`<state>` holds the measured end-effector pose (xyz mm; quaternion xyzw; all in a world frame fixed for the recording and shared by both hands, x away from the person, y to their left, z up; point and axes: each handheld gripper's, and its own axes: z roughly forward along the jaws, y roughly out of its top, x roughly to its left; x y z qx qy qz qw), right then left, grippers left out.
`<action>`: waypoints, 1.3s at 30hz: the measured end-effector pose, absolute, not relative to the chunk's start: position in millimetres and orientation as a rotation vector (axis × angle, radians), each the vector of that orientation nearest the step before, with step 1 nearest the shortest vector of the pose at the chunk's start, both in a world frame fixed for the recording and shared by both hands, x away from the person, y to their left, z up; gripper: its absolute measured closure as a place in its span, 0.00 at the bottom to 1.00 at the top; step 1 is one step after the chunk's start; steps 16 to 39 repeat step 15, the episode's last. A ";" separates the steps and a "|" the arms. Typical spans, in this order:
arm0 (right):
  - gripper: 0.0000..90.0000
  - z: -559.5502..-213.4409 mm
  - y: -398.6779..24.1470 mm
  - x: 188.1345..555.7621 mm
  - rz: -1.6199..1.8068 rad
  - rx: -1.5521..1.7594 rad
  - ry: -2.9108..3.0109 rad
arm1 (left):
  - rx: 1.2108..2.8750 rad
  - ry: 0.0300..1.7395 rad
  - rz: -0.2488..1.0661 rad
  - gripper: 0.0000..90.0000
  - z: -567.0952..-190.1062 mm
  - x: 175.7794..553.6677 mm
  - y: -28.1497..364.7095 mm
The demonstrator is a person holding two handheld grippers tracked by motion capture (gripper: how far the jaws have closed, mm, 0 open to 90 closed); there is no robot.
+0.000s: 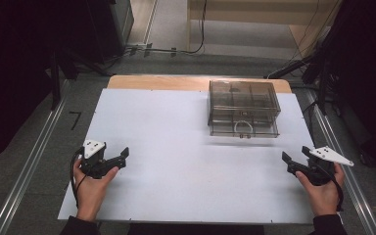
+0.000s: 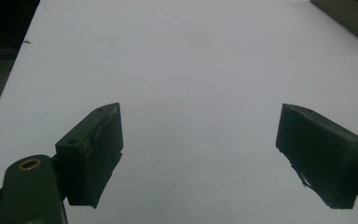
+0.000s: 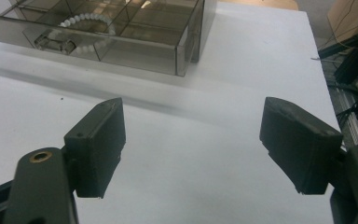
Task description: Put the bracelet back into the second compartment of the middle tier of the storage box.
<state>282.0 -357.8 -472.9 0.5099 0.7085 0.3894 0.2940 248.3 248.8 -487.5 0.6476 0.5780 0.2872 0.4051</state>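
The clear box (image 1: 243, 108) stands on the far right part of the white surface (image 1: 176, 156), its back close to the far edge where a strip of bare wood shows, its right side near but short of the right edge. It is a smoky, see-through box split into several compartments by thin walls, with a drawer front facing the person; in the right gripper view a ring of white beads (image 3: 89, 24) lies in the front compartment behind a small clear handle (image 3: 56, 43). The whole near half of the surface is bare white board, and so is its left half up to the far edge, leaving wide room between the box and both hands. The left gripper (image 1: 119, 157) is held low at the near left, just inside the left edge, its jaws spread wide with nothing between them; its own view looks across bare board with a corner of the box at the upper right. The right gripper (image 1: 290, 163) is held at the near right, close to the right edge, jaws also spread wide and holding nothing, pointing toward the box, which is well apart from it. Beyond the right edge run a metal rail (image 1: 340, 161) and dark stands with cables; a like rail (image 1: 29, 171) runs along the floor on the left.
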 end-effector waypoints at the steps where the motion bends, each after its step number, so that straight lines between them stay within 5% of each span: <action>1: 0.23 -473.2 -358.7 280.6 1.036 1.361 1.885 | 1.634 1.460 0.727 0.16 -487.8 247.3 249.3; 39: 0.23 -477.2 -370.9 259.7 1.018 1.387 1.870 | 1.645 1.457 0.715 0.14 -489.9 235.1 249.0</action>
